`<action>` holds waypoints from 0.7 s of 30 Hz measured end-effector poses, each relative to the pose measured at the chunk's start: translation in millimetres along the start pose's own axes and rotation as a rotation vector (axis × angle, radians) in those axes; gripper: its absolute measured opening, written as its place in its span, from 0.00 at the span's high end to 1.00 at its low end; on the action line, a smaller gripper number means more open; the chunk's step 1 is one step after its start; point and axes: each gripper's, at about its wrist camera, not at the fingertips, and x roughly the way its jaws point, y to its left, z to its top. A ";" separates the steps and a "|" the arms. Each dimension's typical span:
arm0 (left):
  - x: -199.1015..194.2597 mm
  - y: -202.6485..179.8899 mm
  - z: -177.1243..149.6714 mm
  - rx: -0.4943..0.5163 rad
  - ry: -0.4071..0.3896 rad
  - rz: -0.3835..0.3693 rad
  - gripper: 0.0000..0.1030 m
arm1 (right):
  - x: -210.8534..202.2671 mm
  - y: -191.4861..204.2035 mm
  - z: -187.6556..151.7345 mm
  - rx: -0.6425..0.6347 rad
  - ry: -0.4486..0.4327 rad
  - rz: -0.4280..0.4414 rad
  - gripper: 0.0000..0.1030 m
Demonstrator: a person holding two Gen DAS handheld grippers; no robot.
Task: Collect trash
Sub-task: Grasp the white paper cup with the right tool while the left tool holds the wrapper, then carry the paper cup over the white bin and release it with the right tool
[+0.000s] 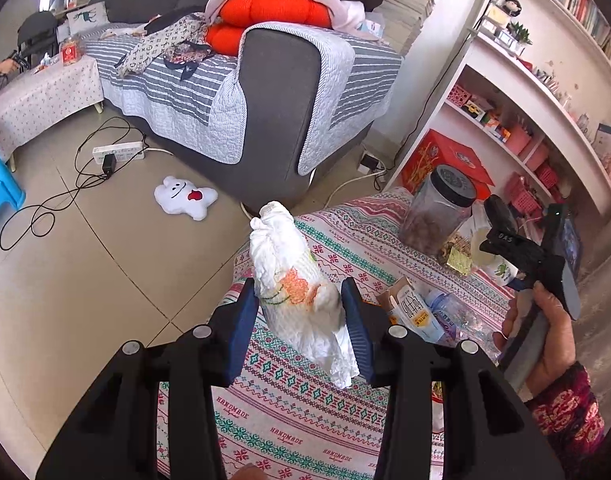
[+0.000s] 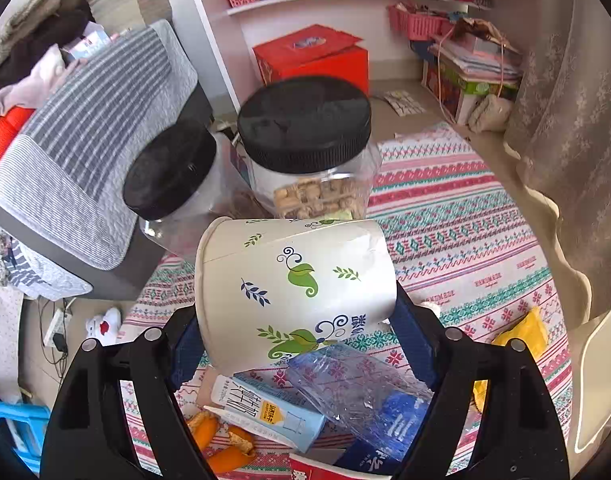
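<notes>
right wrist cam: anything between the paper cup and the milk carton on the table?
No. The cup, shut in the right tool, hangs above the carton; only patterned tablecloth shows in the gap, right wrist view.

Beige tiled floor (image 1: 85,280), grey sofa (image 1: 277,120), white shelving (image 1: 517,92), daylight.

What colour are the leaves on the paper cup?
Green and dark blue leaves on a white paper cup, clearest in the right wrist view.

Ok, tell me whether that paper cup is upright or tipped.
Tipped: the paper cup lies sideways between the right gripper's fingers, rim pointing left.
</notes>
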 end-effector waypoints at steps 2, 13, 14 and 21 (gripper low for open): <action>-2.5 -3.7 -0.6 -0.001 -0.009 -0.011 0.58 | -21.7 -2.7 -0.5 -0.014 -0.046 0.003 0.24; -4.3 -31.5 -8.4 0.024 -0.029 -0.049 0.58 | -127.2 -46.5 -14.6 -0.011 -0.276 -0.054 0.24; -4.2 -33.4 -9.3 0.026 -0.030 -0.052 0.58 | -136.7 -52.0 -16.8 -0.012 -0.300 -0.070 0.24; -2.2 -40.6 -12.3 0.032 -0.028 -0.063 0.58 | -187.5 -118.2 -44.2 0.048 -0.454 -0.221 0.24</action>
